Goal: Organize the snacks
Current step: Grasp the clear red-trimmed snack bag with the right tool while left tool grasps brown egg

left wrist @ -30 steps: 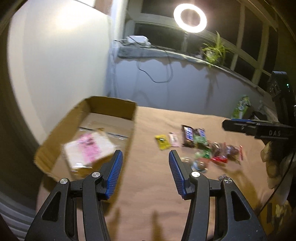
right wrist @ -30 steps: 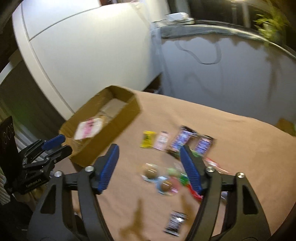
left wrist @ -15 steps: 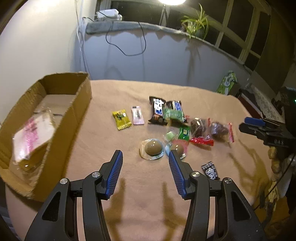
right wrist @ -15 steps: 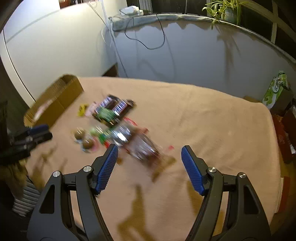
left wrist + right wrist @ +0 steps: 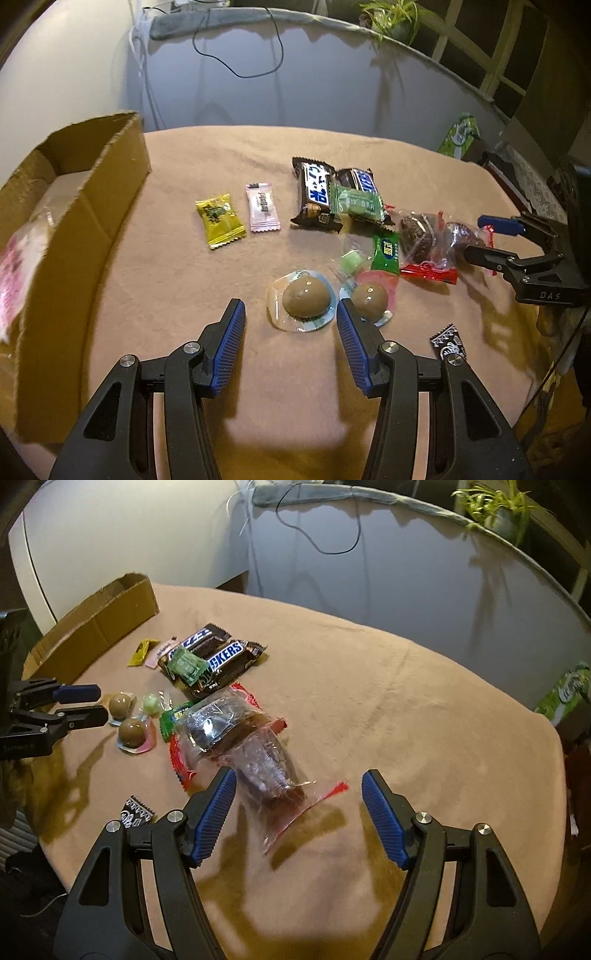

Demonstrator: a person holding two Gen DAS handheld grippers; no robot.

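Note:
Snacks lie scattered on a tan cloth-covered table [image 5: 229, 155]. My left gripper [image 5: 291, 314] is open and empty, its jaws standing either side of a brown round candy in a clear wrapper [image 5: 306, 300]; a second one [image 5: 369, 297] lies to its right. My right gripper [image 5: 298, 792] is open and empty over a clear bag of dark cookies with a red edge [image 5: 255, 753]. Two Snickers bars [image 5: 218, 659], a green packet [image 5: 356, 201], a yellow packet [image 5: 219, 219] and a pink packet [image 5: 262, 206] lie behind. A cardboard box [image 5: 74, 206] at the left holds a pink-printed bag [image 5: 14, 266].
A small black packet [image 5: 448, 341] lies near the table's front edge. My right gripper also shows at the right of the left wrist view [image 5: 476, 238]. A grey wall with cables and a plant [image 5: 495, 506] stands behind. A green carton [image 5: 565, 694] stands beyond the table's right edge.
Both grippers swung away from the box toward the snack pile and came lower and closer. The left now brackets the round candy; the right hangs over the cookie bag. Both stayed open.

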